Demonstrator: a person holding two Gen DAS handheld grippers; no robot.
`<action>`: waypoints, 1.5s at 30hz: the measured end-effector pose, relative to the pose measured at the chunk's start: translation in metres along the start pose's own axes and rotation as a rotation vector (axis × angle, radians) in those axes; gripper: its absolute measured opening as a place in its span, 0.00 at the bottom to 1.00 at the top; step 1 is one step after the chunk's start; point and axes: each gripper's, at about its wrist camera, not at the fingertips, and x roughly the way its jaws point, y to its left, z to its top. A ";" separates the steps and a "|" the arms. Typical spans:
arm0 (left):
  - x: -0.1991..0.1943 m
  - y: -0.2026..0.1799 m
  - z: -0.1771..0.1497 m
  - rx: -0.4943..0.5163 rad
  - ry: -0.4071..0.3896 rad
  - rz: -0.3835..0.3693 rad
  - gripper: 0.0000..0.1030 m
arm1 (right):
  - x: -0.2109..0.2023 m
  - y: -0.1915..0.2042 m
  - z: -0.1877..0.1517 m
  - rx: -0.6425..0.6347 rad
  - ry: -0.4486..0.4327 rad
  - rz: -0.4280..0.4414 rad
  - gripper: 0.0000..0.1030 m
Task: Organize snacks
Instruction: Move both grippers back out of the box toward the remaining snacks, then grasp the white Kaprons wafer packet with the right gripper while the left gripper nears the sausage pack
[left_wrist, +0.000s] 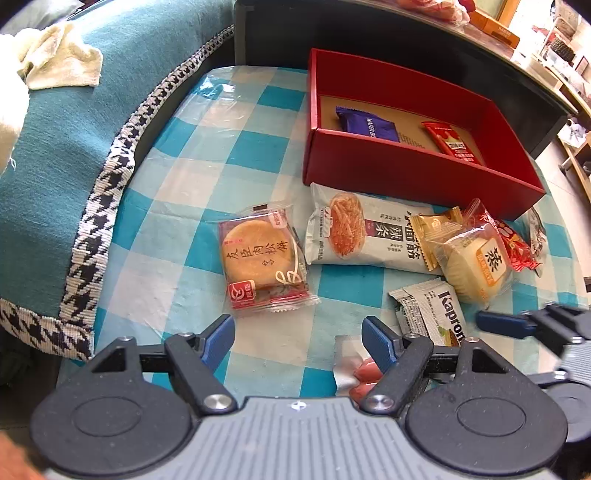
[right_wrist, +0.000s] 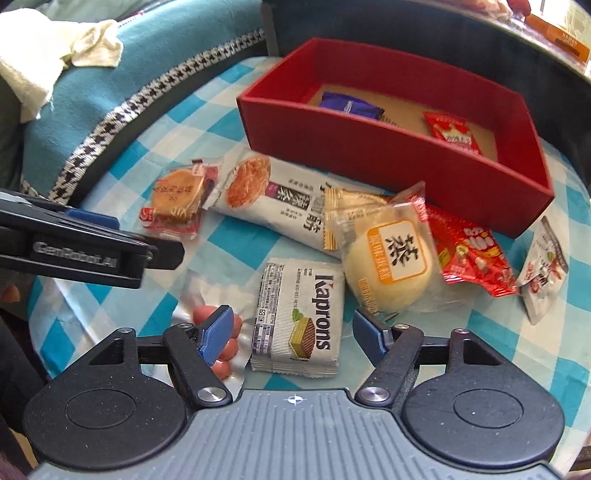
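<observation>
A red box (left_wrist: 399, 173) (right_wrist: 369, 151) stands at the back of the checked table and holds a purple packet (left_wrist: 369, 127) (right_wrist: 351, 105) and a red packet (left_wrist: 456, 146) (right_wrist: 452, 134). Loose snacks lie in front of it: a round pastry packet (left_wrist: 260, 258) (right_wrist: 177, 197), a long white noodle-snack packet (left_wrist: 365, 232) (right_wrist: 273, 195), a steamed cake packet (left_wrist: 476, 264) (right_wrist: 391, 258), a Kaprons wafer packet (left_wrist: 439, 317) (right_wrist: 299, 321), a sausage packet (left_wrist: 360, 369) (right_wrist: 221, 332). My left gripper (left_wrist: 299, 339) is open and empty just short of the pastry. My right gripper (right_wrist: 293, 330) is open around the Kaprons packet.
A teal blanket with houndstooth trim (left_wrist: 74, 155) (right_wrist: 110, 103) and a cream towel (left_wrist: 55, 59) lie left of the table. A red sweets bag (right_wrist: 469, 254) and a small white packet (right_wrist: 543, 266) lie at the right. A dark shelf edge (left_wrist: 443, 48) runs behind the box.
</observation>
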 end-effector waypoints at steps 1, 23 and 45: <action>0.000 0.000 0.000 0.002 0.000 -0.003 1.00 | 0.004 0.000 0.001 0.006 0.001 0.002 0.73; 0.045 -0.070 -0.028 0.070 0.125 0.032 1.00 | -0.019 -0.038 -0.058 0.003 0.029 -0.076 0.62; 0.031 -0.059 -0.052 0.077 0.086 0.058 1.00 | -0.003 -0.032 -0.065 -0.024 0.001 -0.042 1.00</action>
